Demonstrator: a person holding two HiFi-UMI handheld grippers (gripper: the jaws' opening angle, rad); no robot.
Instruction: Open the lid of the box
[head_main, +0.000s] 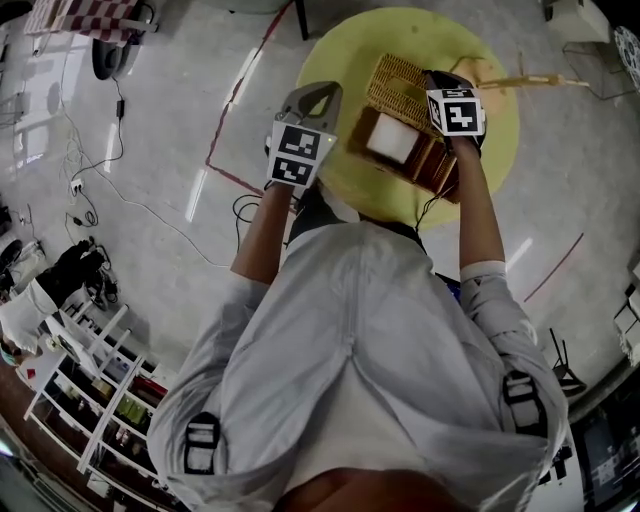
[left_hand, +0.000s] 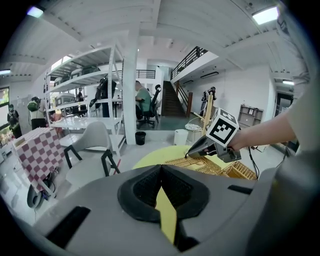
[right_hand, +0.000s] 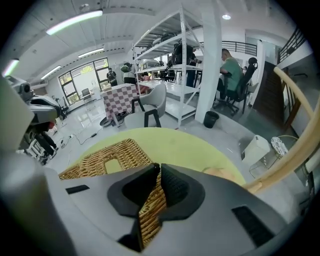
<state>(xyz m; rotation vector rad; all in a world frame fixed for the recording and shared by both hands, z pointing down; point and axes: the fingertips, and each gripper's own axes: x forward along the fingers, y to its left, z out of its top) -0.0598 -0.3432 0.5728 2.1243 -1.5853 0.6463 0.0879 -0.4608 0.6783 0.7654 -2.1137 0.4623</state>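
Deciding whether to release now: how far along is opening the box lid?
Done: the wicker lid lies swung back over the yellow table, and the box shows its white inside. In hand: the right gripper sits at the wicker, jaws nearly together; whether it grips I cannot tell. Remaining: only letting go and clearing away. The left gripper is shut, empty.

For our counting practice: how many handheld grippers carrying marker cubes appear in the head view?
2. The left gripper is at the left edge of the yellow table. The right gripper is over the right side of the wicker box. None appears hidden.
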